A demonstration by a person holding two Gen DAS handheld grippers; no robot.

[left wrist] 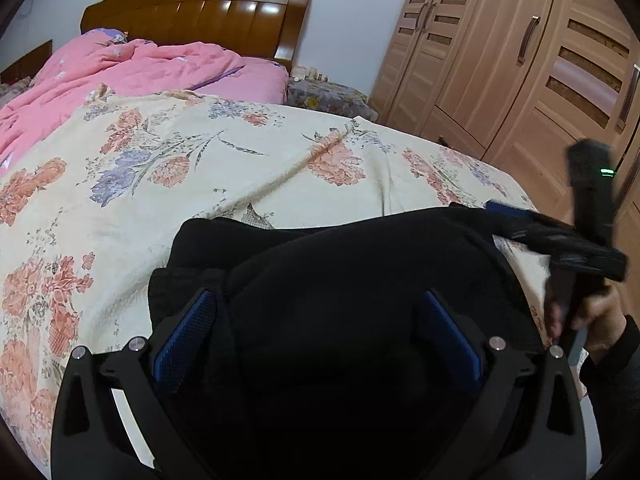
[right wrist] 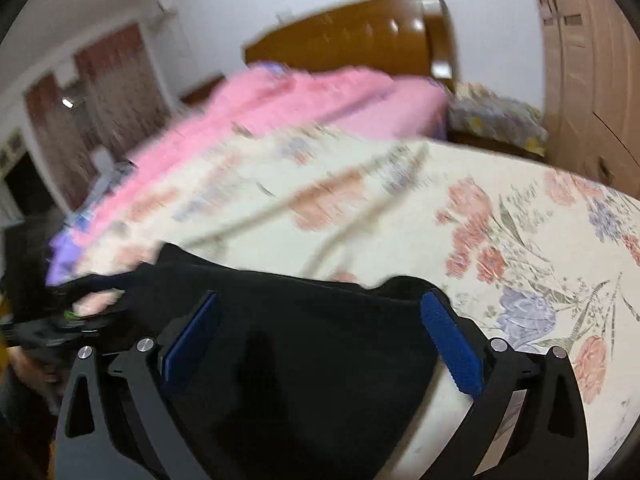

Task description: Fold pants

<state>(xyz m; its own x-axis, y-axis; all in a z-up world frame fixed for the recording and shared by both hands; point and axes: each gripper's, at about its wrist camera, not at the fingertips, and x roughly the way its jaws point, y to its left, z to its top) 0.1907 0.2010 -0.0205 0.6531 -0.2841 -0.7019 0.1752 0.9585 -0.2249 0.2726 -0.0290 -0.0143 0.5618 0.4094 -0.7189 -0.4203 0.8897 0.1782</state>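
The black pants lie bunched on the floral bedspread near the bed's front edge. My left gripper hovers just over them, open wide, with its blue pads either side of the dark cloth. My right gripper reaches in from the right at the pants' far right edge, held by a hand. In the blurred right wrist view, the right gripper is open above the pants. The left gripper shows dimly at the left.
A crumpled pink quilt lies at the head of the bed, below the wooden headboard. A wooden wardrobe stands to the right, with a cloth-covered nightstand beside the bed. Bare bedspread stretches beyond the pants.
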